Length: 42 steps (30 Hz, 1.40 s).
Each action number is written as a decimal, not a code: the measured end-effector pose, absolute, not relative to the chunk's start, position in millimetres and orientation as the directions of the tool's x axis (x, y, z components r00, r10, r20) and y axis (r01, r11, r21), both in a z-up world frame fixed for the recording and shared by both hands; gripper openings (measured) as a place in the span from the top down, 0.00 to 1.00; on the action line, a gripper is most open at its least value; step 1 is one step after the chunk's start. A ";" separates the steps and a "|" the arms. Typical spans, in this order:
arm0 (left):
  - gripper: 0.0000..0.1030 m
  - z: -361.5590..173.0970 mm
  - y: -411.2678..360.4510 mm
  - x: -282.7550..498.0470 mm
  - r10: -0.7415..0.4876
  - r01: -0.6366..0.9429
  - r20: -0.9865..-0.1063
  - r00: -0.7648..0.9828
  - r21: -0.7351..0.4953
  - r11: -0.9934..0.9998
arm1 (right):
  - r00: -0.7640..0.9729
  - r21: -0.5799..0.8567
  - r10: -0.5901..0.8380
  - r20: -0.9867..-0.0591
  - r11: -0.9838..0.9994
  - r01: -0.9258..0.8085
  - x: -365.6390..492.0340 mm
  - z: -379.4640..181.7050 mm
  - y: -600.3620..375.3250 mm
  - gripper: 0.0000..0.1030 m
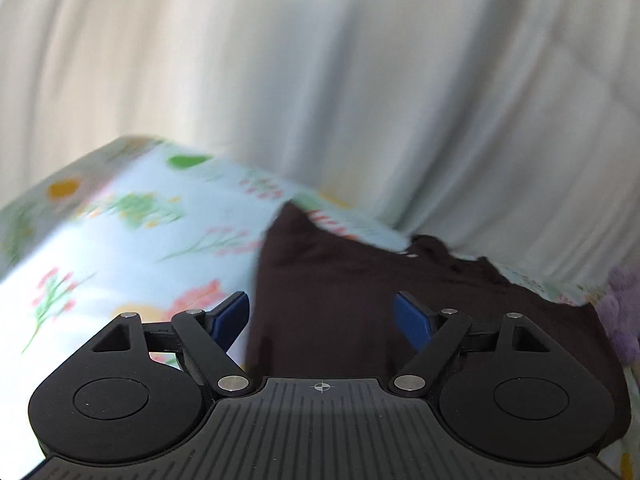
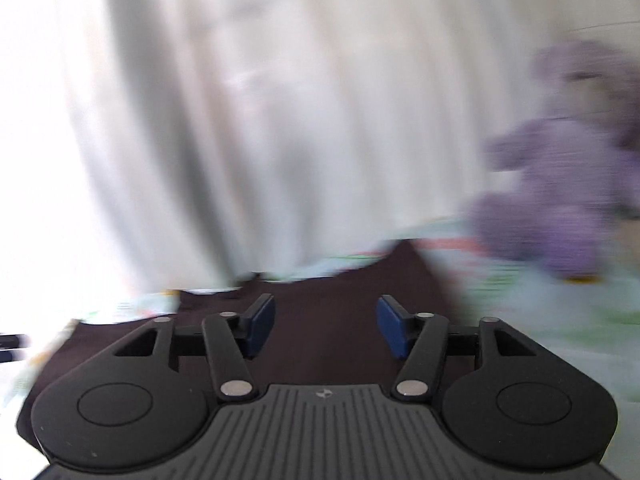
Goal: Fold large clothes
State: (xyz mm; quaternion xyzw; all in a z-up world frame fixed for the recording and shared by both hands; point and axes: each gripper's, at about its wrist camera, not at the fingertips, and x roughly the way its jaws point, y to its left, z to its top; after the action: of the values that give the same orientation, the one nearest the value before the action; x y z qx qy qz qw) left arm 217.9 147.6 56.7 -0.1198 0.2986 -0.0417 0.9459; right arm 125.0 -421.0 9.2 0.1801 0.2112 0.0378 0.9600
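Two claws are seen, one in each wrist view, and both are held above a dark brown garment (image 1: 340,292). The garment is spread flat on a bed sheet (image 1: 120,240) that is pale blue and printed with flowers. In the left wrist view the garment is seen in the middle and to the right, with its neck opening at the far end.

The left claw (image 1: 322,320) is spread wide. Nothing is gripped between its blue pads (image 1: 232,320), and the brown cloth is seen lying below the gap.

The right claw (image 2: 326,326) is spread too, though less wide. Nothing is gripped by it either, and the same brown garment (image 2: 320,292) is seen under its blue pads (image 2: 262,322).

A white curtain (image 1: 320,80) is hung behind the bed, and most of both views is filled by it. A purple soft toy (image 2: 560,184) is set on the sheet (image 2: 540,320) to the right of the garment, near it but not touching. Only a small piece of the toy (image 1: 620,312) is seen at the right edge of the left wrist view. Both views are blurred, the right one more so.
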 end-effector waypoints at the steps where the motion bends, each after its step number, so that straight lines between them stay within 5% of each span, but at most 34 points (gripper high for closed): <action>1: 0.19 56.5 131.1 226.6 -0.182 0.050 -0.550 0.815 -0.247 0.968 | 0.893 0.377 0.202 -0.403 0.925 -0.039 145.3 4.8 -399.9 0.69; 4: 0.19 45.6 71.2 253.0 -0.290 0.176 -0.541 0.789 -0.253 0.951 | 0.825 0.381 0.310 -0.473 0.916 -0.126 197.1 -15.8 -340.6 0.90; 10: 0.20 -0.8 -28.6 317.6 -0.285 0.267 -0.600 0.748 -0.121 0.956 | 0.800 0.198 0.217 -0.559 0.972 -0.126 259.8 -58.8 -276.2 1.00; 15: 0.04 -50.4 -32.9 349.6 -0.221 0.218 -0.582 0.783 -0.076 0.973 | 0.819 0.150 0.193 -0.541 0.980 -0.132 267.2 -73.9 -272.8 1.00; 22: 0.02 -70.6 -18.9 359.6 -0.257 0.199 -0.563 0.785 -0.164 0.966 | 0.822 0.068 0.162 -0.546 0.986 -0.150 270.6 -66.3 -280.3 1.00; 25: 0.02 -67.9 -10.5 357.2 -0.285 0.220 -0.562 0.777 -0.183 0.958 | 0.830 -0.080 -0.076 -0.553 0.996 0.038 268.3 -66.8 -318.1 1.00; 28: 0.02 -69.5 0.5 354.4 -0.301 0.218 -0.555 0.775 -0.211 0.953 | 0.813 0.098 -0.117 -0.571 0.973 0.209 255.2 -75.3 -396.1 1.00; 32: 0.01 -72.1 0.2 354.2 -0.298 0.215 -0.553 0.778 -0.211 0.953 | 0.812 0.159 -0.154 -0.563 0.944 0.289 242.0 -81.6 -433.5 1.00; 36: 0.01 -71.8 1.6 355.3 -0.302 0.211 -0.555 0.775 -0.223 0.952 | 0.801 0.080 -0.191 -0.568 0.955 0.285 244.9 -80.2 -419.9 1.00; 42: 0.02 -48.9 31.6 327.4 -0.200 0.126 -0.590 0.783 -0.164 0.978 | 0.802 0.142 -0.179 -0.570 0.940 0.311 219.3 -63.2 -427.9 1.00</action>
State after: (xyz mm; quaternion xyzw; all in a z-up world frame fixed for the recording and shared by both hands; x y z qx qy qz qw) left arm 327.4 31.6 -48.9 -0.0578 0.3181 -0.0866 0.9423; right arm 219.3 -427.9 -63.2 0.1149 0.2864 -0.1302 0.9422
